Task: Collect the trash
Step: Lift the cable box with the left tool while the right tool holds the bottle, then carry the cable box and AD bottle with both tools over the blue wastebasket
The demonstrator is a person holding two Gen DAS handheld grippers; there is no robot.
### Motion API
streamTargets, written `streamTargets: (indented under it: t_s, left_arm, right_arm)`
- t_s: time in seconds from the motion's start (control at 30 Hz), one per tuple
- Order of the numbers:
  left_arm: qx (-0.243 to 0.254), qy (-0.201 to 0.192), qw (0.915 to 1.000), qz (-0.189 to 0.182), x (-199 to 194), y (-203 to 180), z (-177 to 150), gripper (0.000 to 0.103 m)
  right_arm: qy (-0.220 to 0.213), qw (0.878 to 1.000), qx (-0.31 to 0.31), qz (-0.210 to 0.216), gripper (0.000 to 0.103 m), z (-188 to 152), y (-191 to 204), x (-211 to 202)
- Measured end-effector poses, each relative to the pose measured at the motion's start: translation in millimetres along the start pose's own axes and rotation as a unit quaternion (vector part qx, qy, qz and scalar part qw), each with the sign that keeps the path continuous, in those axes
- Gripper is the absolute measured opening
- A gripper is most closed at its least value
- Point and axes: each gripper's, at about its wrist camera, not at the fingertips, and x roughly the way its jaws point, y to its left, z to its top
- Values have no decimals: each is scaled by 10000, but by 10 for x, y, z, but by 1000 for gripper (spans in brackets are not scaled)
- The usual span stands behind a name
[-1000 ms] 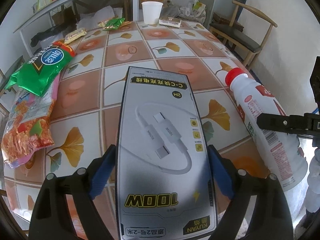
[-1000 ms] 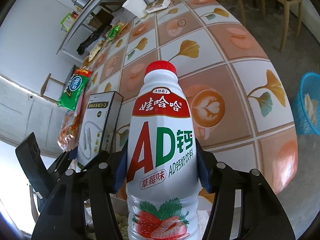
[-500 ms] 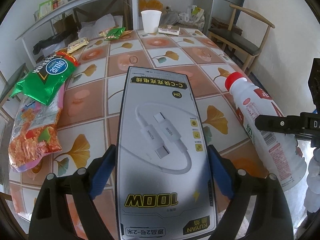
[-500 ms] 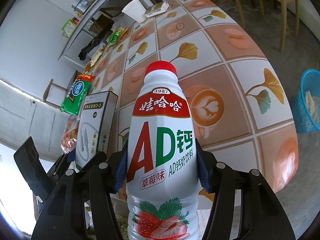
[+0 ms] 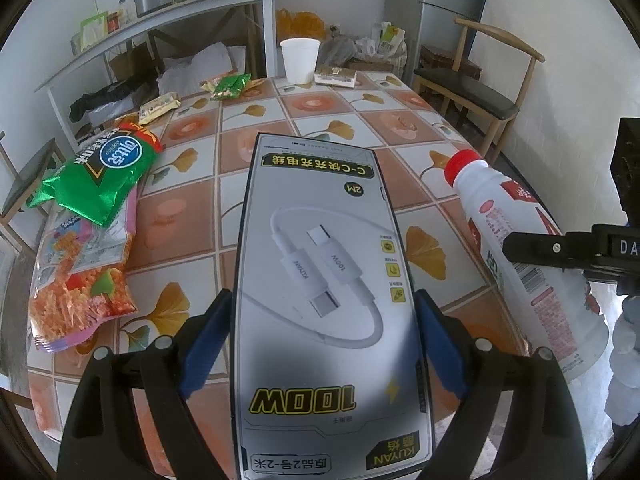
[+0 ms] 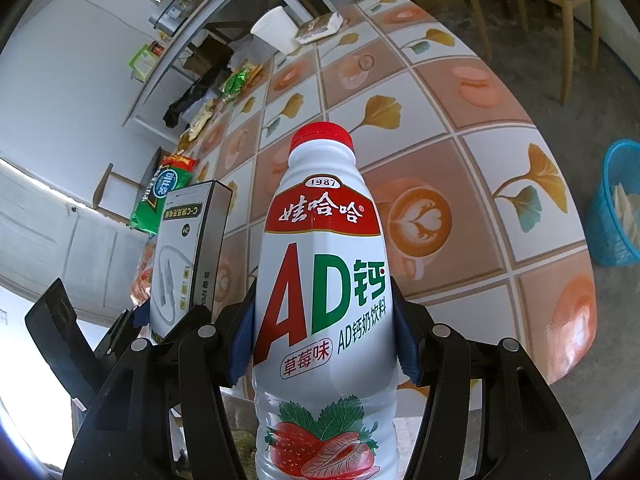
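My left gripper (image 5: 322, 340) is shut on a grey charging-cable box (image 5: 324, 280), its blue pads pressed on the box's long sides, held above the near table edge. My right gripper (image 6: 324, 344) is shut on a white milk-drink bottle (image 6: 324, 280) with a red cap and strawberry label. In the left wrist view the bottle (image 5: 528, 256) hangs at the right with a black finger of the right gripper across it. In the right wrist view the box (image 6: 188, 248) shows at the left.
A tiled-pattern table (image 5: 320, 120) carries a green snack bag (image 5: 100, 176), an orange snack bag (image 5: 76, 280), small wrappers (image 5: 230, 86), a white paper cup (image 5: 300, 60) and a flat packet (image 5: 336, 76). A blue basket (image 6: 616, 204) stands on the floor at the right. A wooden chair (image 5: 476, 92) stands beyond.
Both grips are unchanged. The views have tipped up slightly, so the table contents sit lower in frame and more of the back shelf shows.
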Motion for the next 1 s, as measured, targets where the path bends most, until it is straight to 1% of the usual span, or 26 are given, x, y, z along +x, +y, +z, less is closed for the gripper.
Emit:
streamTargets:
  t_s: [0.17, 0.3, 0.37, 0.5, 0.6, 0.63, 0.7, 0.73, 0.77, 0.8, 0.87, 0.9, 0.93, 1.0]
  left_arm:
    - [-22, -116, 9999, -74, -83, -20, 39, 86]
    - [64, -246, 9995, -160, -172, -96, 108, 86]
    - [158, -312, 9989, -298, -229, -174, 166, 86]
    - [355, -386, 9967, -620, -296, -358, 292, 86]
    - [604, -342, 9923, -1025, -303, -612, 452, 86]
    - [672, -244, 9891, -1288, -278, -728, 540, 86]
    - [869, -63, 9822, -1663, -223, -996, 695, 86]
    - [1000, -23, 9788, -1787, -208, -1124, 754, 87]
    - [1123, 22, 9746, -1939, -187, -1271, 817, 87]
    - [1254, 129, 9675, -2191, -138, -1475, 908, 87]
    - [1414, 316, 9580, -2475, -33, -1789, 1018, 87]
    - [1573, 445, 9518, -2596, 63, -2027, 1088, 87]
    - [1682, 543, 9478, -2655, 138, -2204, 1129, 87]
    - [1910, 814, 9366, -2822, 362, -2612, 1203, 87]
  right_arm:
    - [-79, 9999, 9, 64, 55, -8, -26, -75]
    - [-247, 9995, 98, 148, 55, 8, -89, -204]
    - [-372, 9990, 177, 193, 55, 7, -131, -288]
    - [-752, 9957, 471, 285, 55, -46, -312, -573]
    - [-1126, 9903, 763, 272, 55, -120, -569, -860]
    - [-1281, 9875, 889, 239, 55, -148, -696, -988]
    - [-1595, 9799, 1192, 119, 55, -228, -979, -1253]
    - [-1729, 9759, 1334, 47, 55, -262, -1109, -1365]
    - [-1867, 9709, 1501, -34, 55, -302, -1263, -1481]
    - [-2019, 9639, 1730, -122, 55, -357, -1461, -1616]
    - [-2230, 9507, 2138, -260, 55, -463, -1807, -1818]
    - [-2339, 9419, 2384, -364, 55, -534, -2039, -1928]
    - [-2375, 9374, 2512, -424, 55, -568, -2163, -1963]
    - [-2431, 9252, 2867, -516, 55, -641, -2508, -2033]
